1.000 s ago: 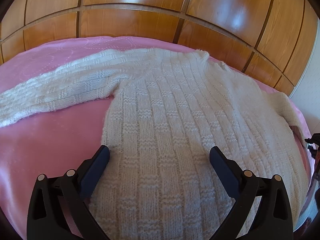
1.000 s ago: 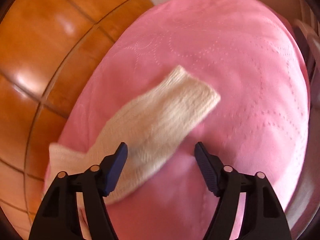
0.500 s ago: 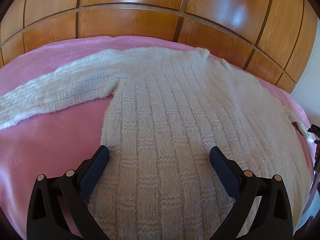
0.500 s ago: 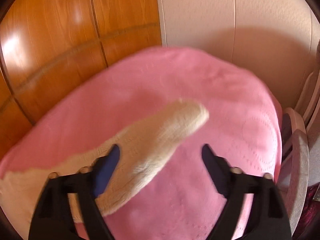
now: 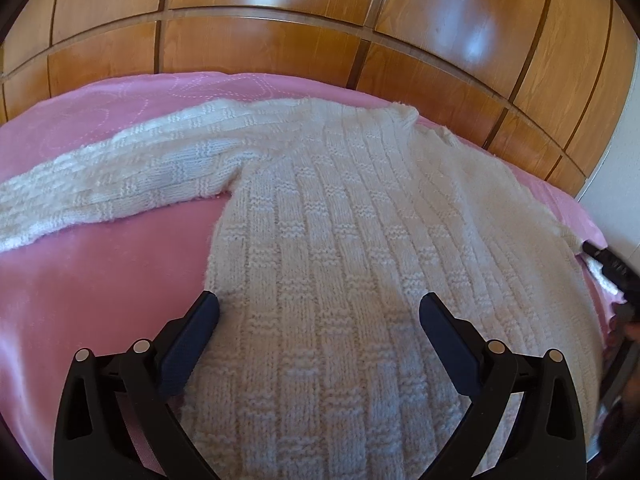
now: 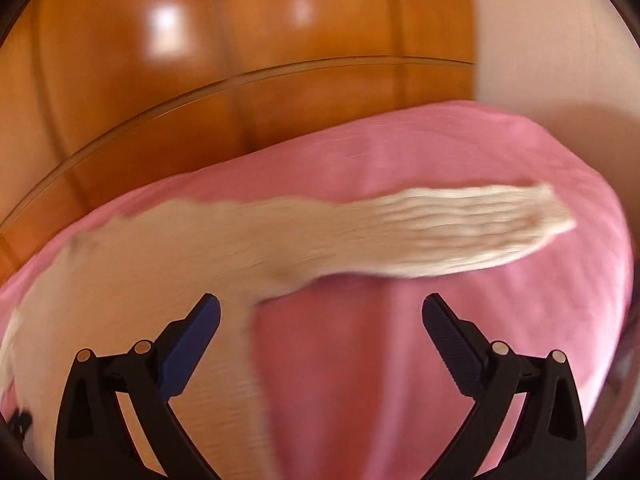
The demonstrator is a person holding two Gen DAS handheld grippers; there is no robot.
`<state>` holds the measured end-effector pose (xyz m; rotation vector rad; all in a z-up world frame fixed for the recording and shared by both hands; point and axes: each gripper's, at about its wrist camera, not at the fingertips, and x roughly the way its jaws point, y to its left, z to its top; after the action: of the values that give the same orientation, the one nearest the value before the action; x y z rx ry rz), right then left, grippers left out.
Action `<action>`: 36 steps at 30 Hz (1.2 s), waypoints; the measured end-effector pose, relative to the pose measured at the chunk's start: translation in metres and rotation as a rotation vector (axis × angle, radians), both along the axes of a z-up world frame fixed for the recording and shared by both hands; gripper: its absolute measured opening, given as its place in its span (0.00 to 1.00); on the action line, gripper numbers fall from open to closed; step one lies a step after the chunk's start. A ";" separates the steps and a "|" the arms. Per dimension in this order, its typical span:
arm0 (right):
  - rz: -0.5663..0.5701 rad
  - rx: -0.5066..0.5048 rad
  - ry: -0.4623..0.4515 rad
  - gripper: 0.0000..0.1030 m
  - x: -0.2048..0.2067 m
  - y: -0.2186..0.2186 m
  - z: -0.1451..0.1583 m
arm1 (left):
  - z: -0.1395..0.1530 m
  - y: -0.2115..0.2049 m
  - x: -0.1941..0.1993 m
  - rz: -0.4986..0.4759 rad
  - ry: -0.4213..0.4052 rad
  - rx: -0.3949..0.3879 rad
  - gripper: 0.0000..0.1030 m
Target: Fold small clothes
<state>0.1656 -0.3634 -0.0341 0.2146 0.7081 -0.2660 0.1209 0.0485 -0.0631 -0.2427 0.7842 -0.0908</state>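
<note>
Your sweater (image 5: 340,248) is lying flat on the pink bed (image 5: 100,280), sleeves (image 6: 460,232) out to the sides, so no folds done yet. Left gripper (image 5: 319,322) and right gripper (image 6: 320,322) both hang wide open, holding nothing.

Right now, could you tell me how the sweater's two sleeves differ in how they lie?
The left sleeve lies flat and sharp in the left wrist view, running toward the frame's left edge; the right sleeve is motion-blurred in the right wrist view and stretches rightward. The left sleeve's cuff is out of frame; the right sleeve's cuff shows. Both are cream knit on the pink bedcover.
</note>
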 end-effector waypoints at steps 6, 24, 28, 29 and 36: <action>0.032 -0.143 0.189 0.98 0.031 0.038 -0.033 | 0.015 0.056 -0.013 0.176 -0.022 -0.138 0.96; 0.028 -0.053 0.184 0.98 0.024 0.022 -0.045 | 0.004 0.281 -0.077 0.828 -0.120 -0.403 0.67; 0.028 -0.052 0.183 0.98 0.024 0.021 -0.045 | 0.001 0.303 -0.070 0.899 -0.118 -0.467 0.47; 0.028 -0.051 0.183 0.98 0.024 0.021 -0.045 | 0.000 0.308 -0.066 0.915 -0.089 -0.463 0.35; 0.029 -0.052 0.183 0.98 0.024 0.021 -0.045 | 0.033 0.297 -0.057 0.927 -0.090 -0.310 0.07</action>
<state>0.1893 -0.3425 -0.0794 0.1310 0.8842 -0.2781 0.0641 0.3460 -0.0299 -0.8667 0.5041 0.6516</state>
